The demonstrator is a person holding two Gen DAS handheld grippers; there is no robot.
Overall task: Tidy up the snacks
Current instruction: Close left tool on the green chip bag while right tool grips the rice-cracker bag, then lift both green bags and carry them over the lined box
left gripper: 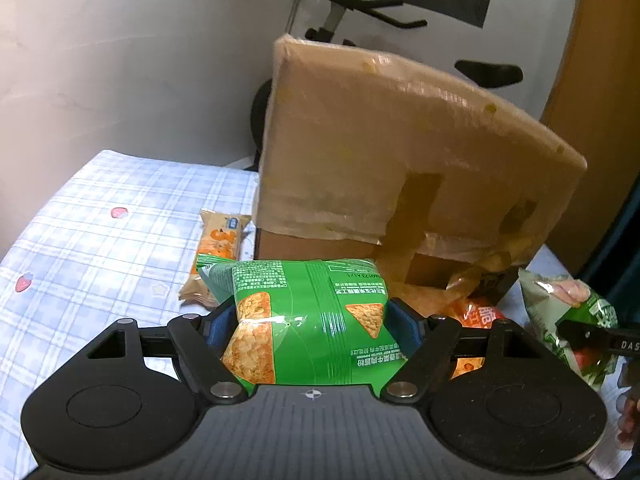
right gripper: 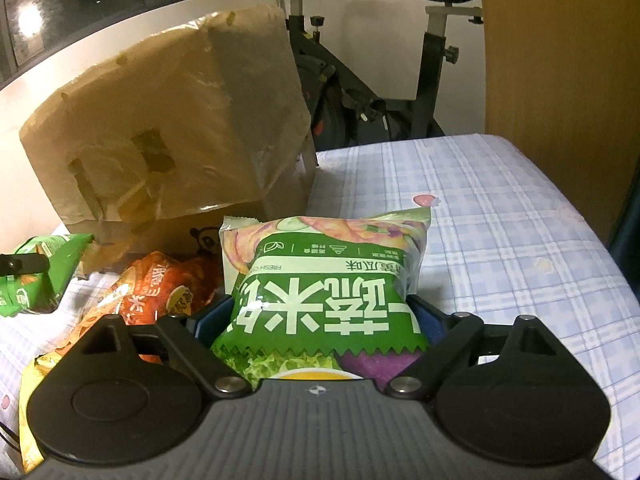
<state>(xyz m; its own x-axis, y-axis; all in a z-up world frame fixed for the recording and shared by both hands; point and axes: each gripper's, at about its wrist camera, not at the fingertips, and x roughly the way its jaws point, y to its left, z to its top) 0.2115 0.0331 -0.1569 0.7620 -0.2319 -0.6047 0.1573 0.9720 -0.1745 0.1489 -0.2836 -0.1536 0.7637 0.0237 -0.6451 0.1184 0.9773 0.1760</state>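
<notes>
Between our left gripper [left gripper: 310, 332] pads – green chip bag [left gripper: 304, 320], pinched at both sides, lifted above checked cloth [left gripper: 100, 216]. Our right gripper [right gripper: 320, 320] clamps green-and-white snack bag [right gripper: 324, 280]. Taped cardboard box [left gripper: 400, 152] stands close ahead; orange packet [right gripper: 160, 288] at its foot. Open cloth to right edge – room there.

A snack bag [left gripper: 304, 320] sits between the left tongs [left gripper: 312, 320], before the cardboard box [left gripper: 400, 152].
</notes>
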